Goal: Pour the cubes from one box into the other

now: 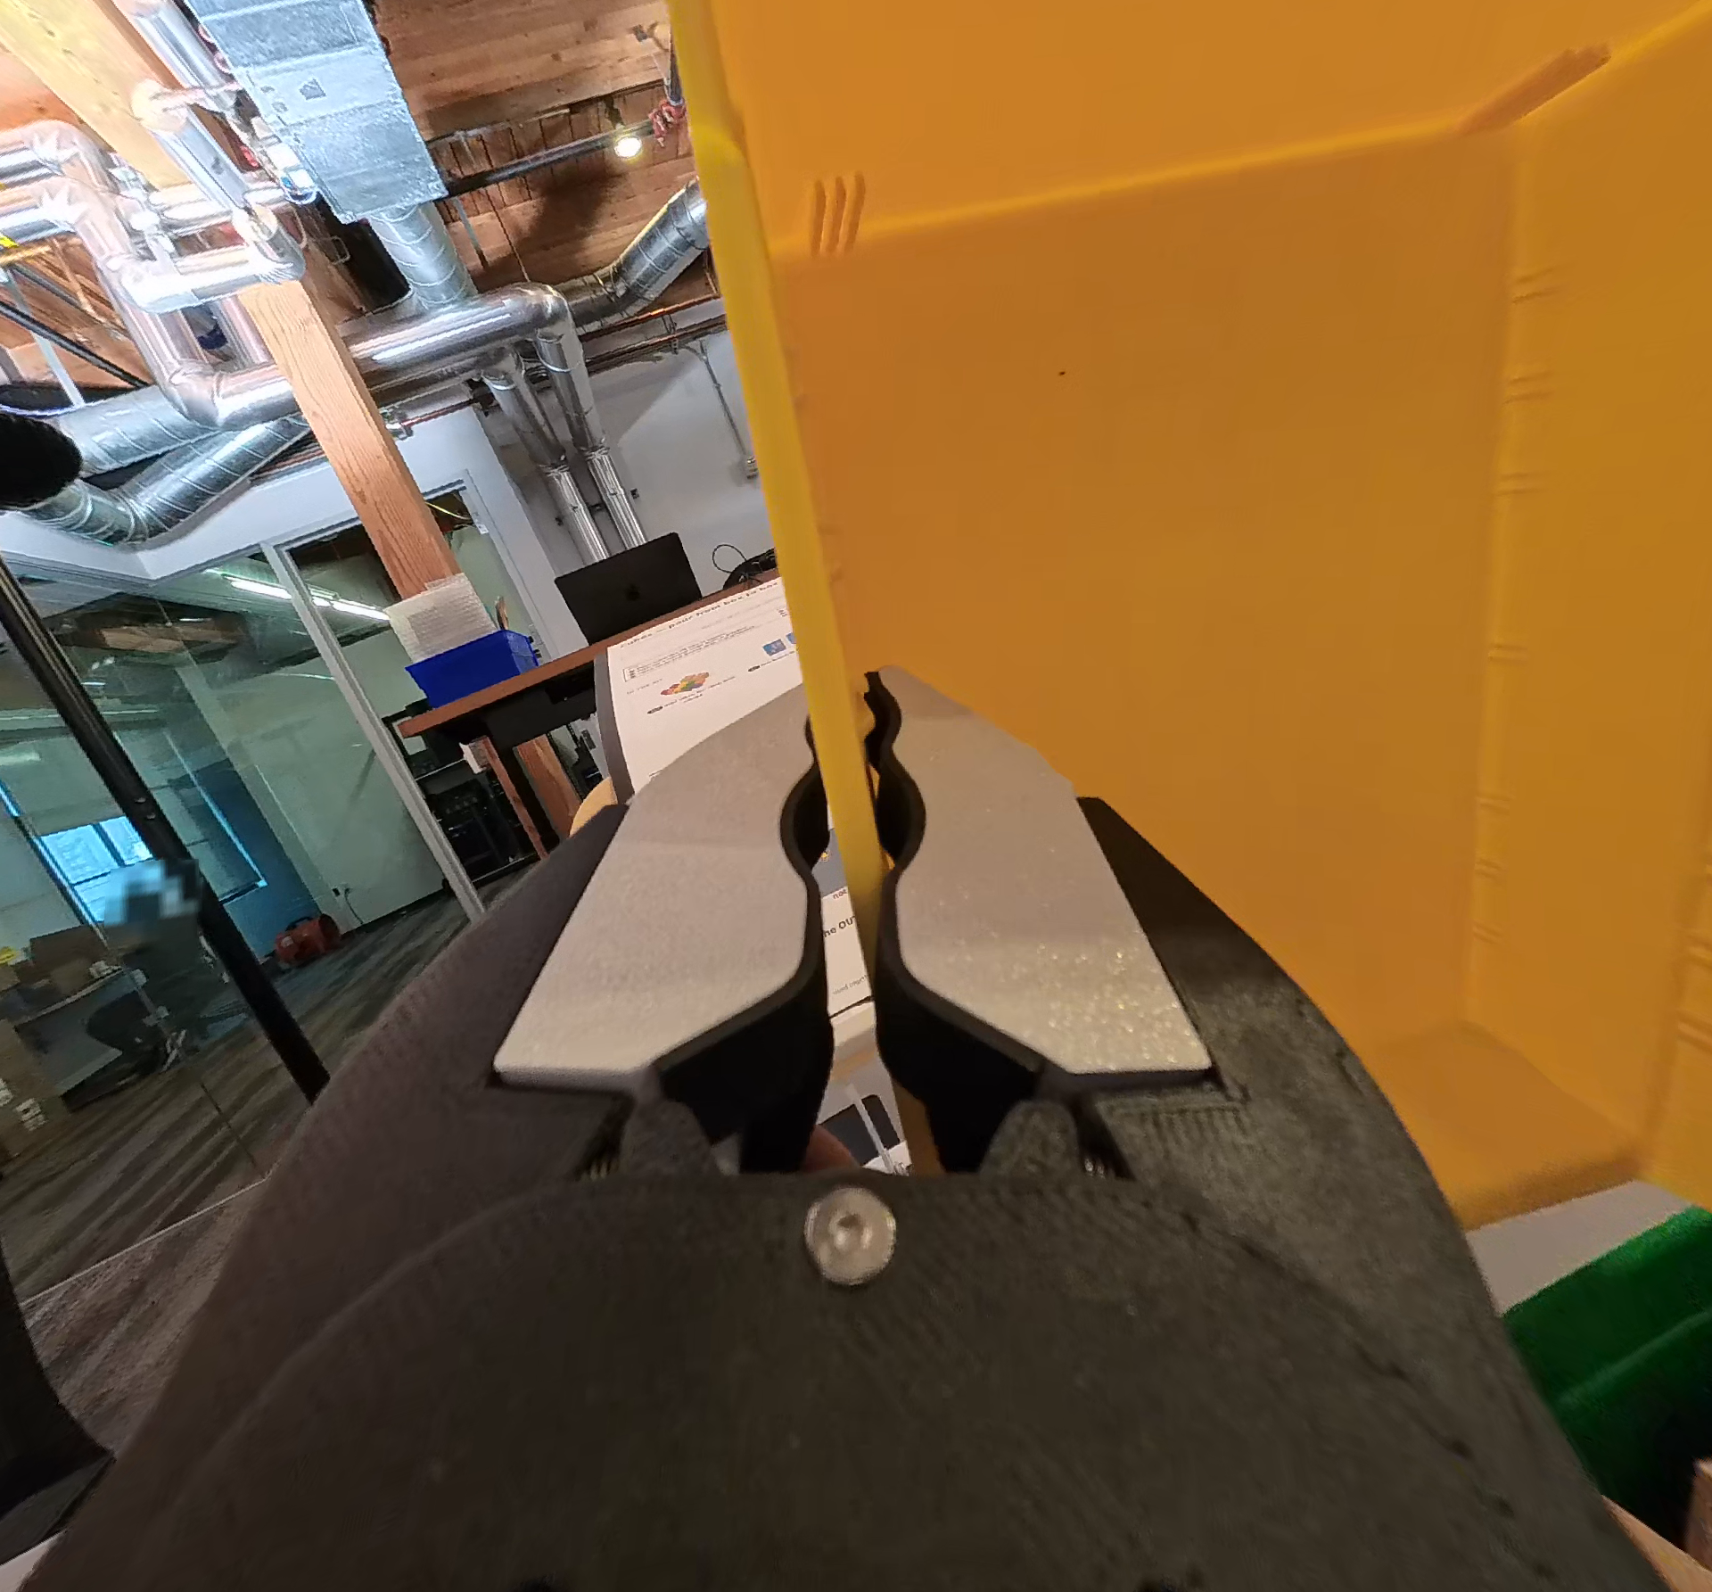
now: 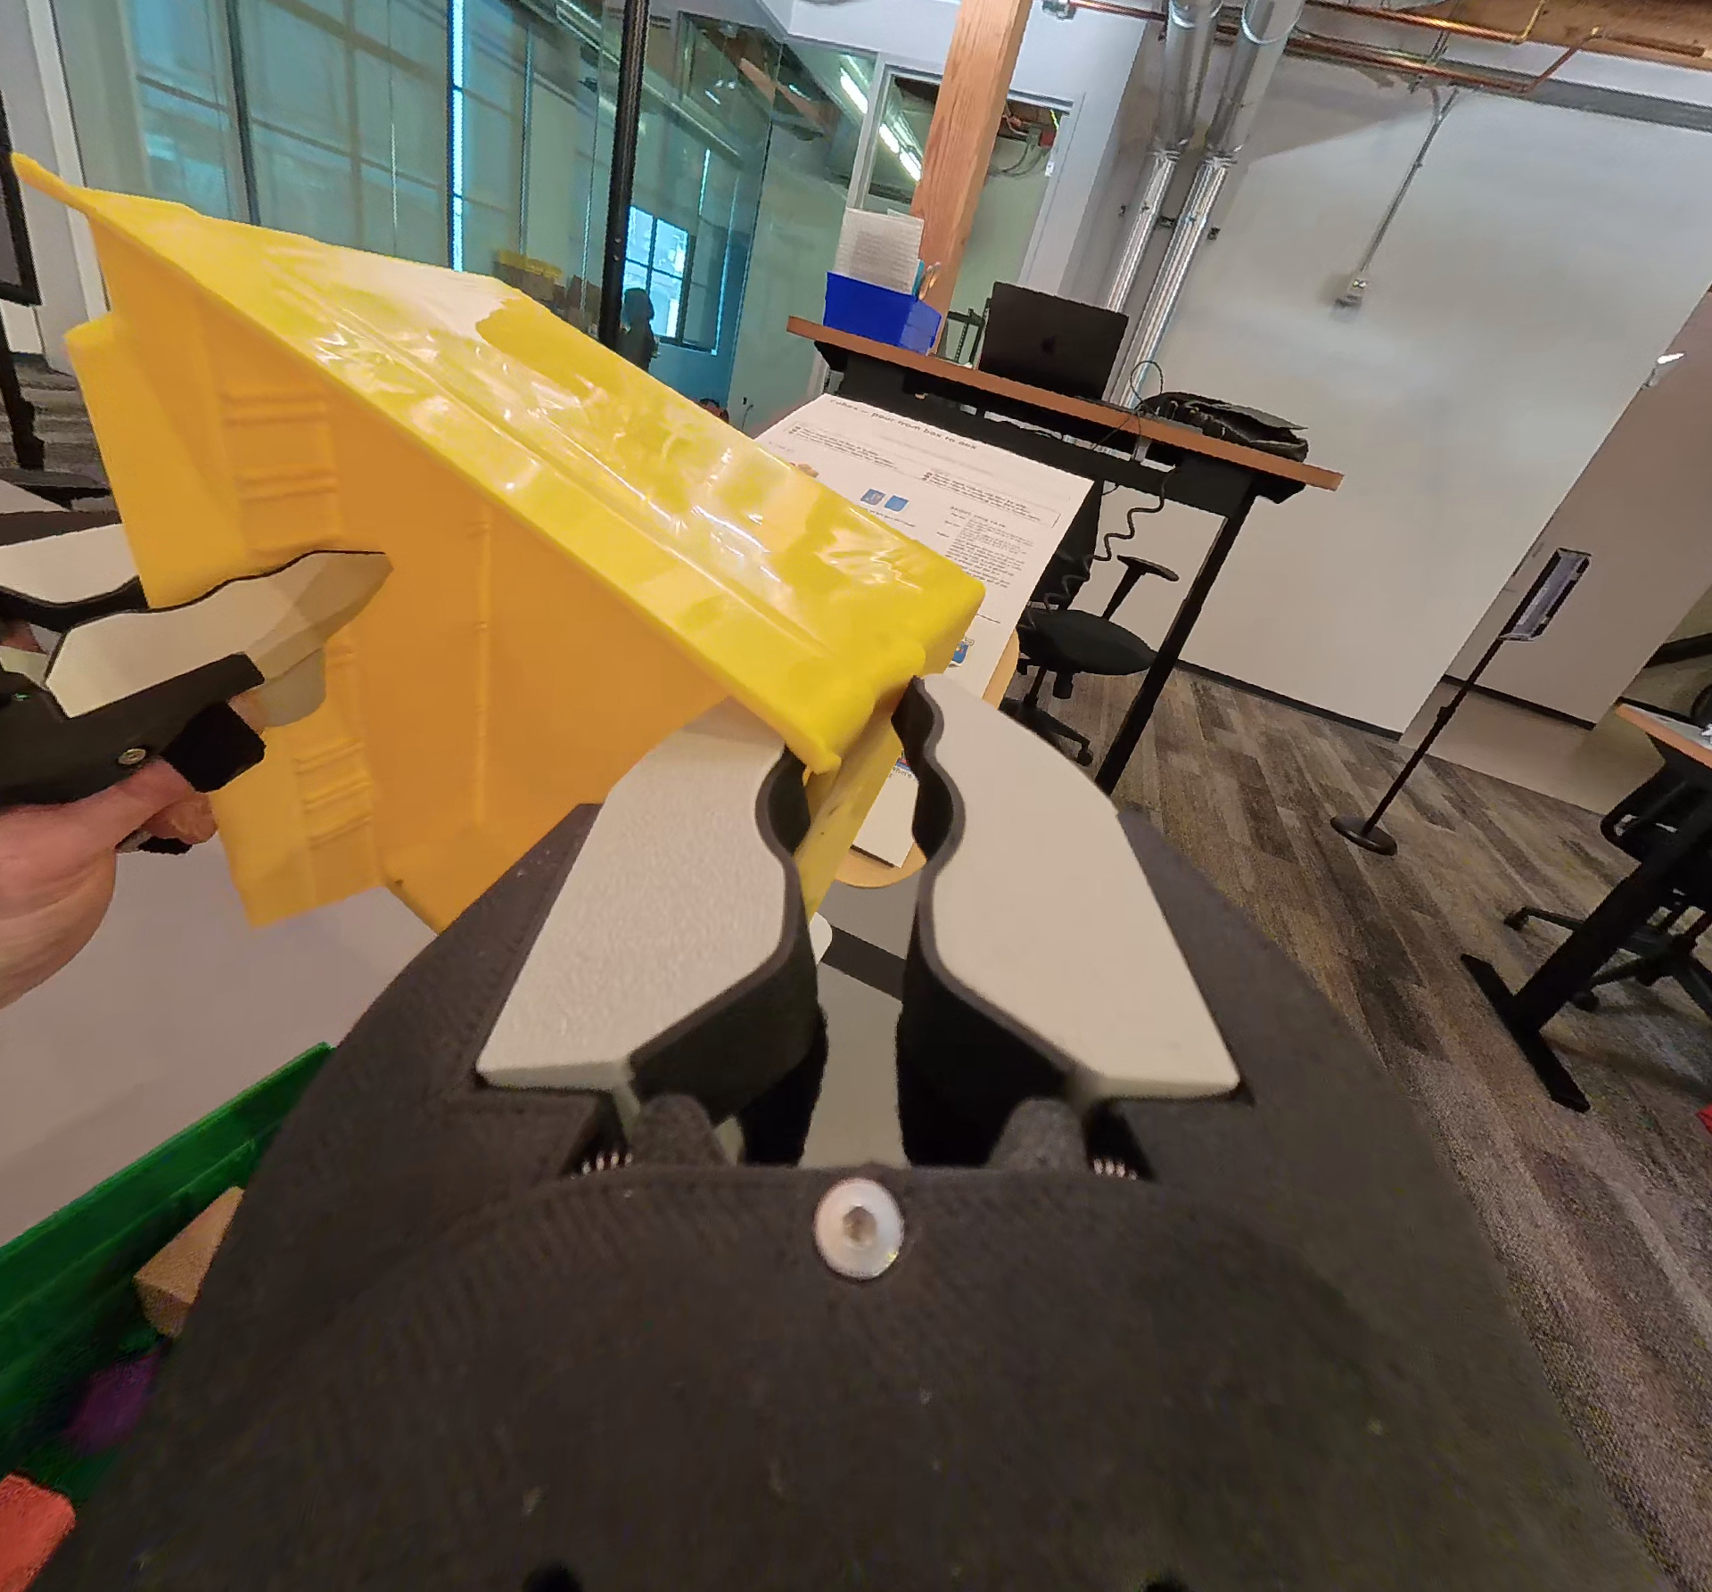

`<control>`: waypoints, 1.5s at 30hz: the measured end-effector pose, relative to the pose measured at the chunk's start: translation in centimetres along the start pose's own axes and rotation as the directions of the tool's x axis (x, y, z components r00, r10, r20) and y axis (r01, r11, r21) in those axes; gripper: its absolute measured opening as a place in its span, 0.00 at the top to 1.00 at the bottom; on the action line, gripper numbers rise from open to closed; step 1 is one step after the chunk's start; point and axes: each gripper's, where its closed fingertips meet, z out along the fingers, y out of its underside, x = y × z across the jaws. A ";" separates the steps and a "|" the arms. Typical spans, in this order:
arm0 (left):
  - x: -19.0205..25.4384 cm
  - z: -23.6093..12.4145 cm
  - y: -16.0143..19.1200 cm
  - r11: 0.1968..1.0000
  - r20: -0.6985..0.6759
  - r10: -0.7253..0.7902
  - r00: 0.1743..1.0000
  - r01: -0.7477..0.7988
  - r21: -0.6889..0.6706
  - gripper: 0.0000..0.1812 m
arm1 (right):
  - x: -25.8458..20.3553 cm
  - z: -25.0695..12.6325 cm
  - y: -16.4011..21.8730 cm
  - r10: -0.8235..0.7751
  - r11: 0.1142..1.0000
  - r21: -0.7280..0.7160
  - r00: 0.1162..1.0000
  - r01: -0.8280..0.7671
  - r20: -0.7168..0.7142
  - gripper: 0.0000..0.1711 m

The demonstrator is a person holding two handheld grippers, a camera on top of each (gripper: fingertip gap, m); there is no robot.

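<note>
**Now: yellow box upended, both rims pinched**

Yellow box [image 2: 519, 584] fills centre-left of the right wrist view, tipped bottom-up above the green box [image 2: 111, 1214] at lower left, where cubes [image 2: 181, 1260] lie. Left gripper [image 1: 869, 704] and right gripper [image 2: 875, 741] each clamp a thin wall. Risk: plastic slipping from either pinch would drop the box onto the cubes.

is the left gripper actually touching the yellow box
Touching. In the left wrist view the left gripper has both fingers closed on the yellow box wall, with no gap at their tips.
</note>
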 end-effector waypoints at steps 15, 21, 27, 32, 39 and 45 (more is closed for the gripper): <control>-2.2 -0.5 -1.3 0.998 -0.033 -0.033 0.999 0.032 -0.048 0.98 | -1.1 -0.8 -1.9 0.001 1.000 0.021 0.997 -0.003 0.073 0.85; -5.6 -1.6 -0.6 0.988 -0.018 -0.005 1.000 0.002 -0.153 0.98 | -1.4 -1.4 -2.2 0.107 0.994 0.022 0.981 -0.112 0.163 0.76; -11.3 -4.3 1.5 0.962 0.037 -0.012 0.999 0.022 -0.271 0.98 | -1.0 -0.8 3.4 0.202 0.947 -0.289 0.961 -0.142 0.187 0.72; -16.0 -8.1 3.5 0.926 0.071 -0.073 0.995 0.094 -0.367 0.98 | -3.1 -2.1 14.4 0.375 0.729 -0.656 0.916 -0.195 0.144 0.72; -19.8 -13.8 6.7 0.880 0.094 -0.109 0.990 0.140 -0.453 0.98 | -10.8 -8.4 25.6 0.541 0.431 -0.889 0.833 -0.154 0.118 0.77; -21.7 -17.2 7.8 0.850 0.098 -0.129 0.987 0.161 -0.502 0.98 | -14.7 -10.0 28.5 0.615 0.291 -0.939 0.788 -0.182 0.038 0.86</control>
